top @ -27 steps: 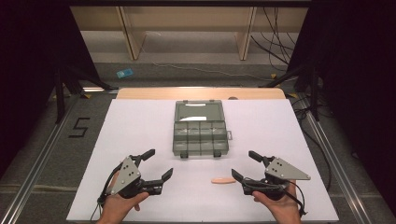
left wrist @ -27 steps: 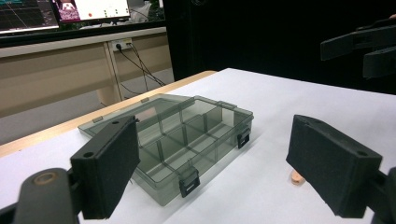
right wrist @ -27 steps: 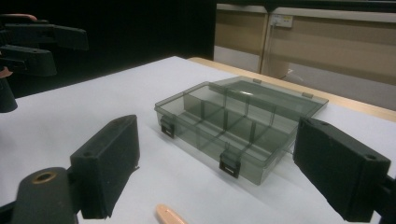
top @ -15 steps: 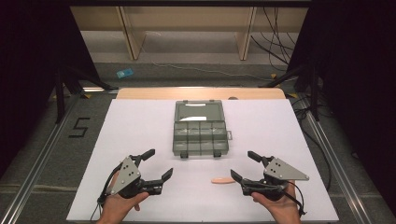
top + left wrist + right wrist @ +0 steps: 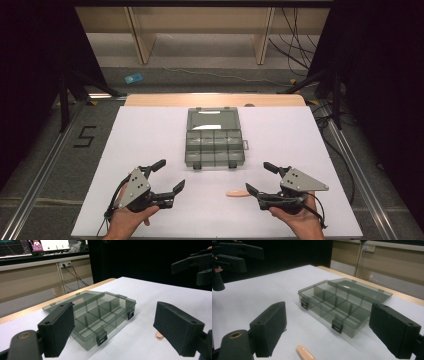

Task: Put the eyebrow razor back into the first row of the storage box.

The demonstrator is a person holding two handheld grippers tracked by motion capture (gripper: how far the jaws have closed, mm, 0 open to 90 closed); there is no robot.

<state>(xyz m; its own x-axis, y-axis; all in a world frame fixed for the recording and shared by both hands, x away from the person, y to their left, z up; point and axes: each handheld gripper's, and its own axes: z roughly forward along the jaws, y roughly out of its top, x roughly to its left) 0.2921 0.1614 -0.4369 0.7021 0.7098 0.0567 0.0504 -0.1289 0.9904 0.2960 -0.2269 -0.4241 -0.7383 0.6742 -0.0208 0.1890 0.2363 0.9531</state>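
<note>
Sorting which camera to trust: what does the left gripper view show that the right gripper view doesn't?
Left gripper view alone: lit monitors on a desk behind the table, and a wall socket with cables. Right gripper view alone: the peach stick lying lengthwise just ahead of its open jaws; the left gripper view catches just its round end. Both: the open grey compartment box on the white table, lid laid back, and the other gripper far off.

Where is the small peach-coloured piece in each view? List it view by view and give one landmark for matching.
High view: the peach-coloured piece lies on the white table, left of the right gripper.
Left gripper view: its end peeks out beside the right-hand jaw, low in the picture.
Right gripper view: it lies at the bottom edge, between the jaws.
Shared landmark: the open grey compartment box, lying beyond the piece.
</note>
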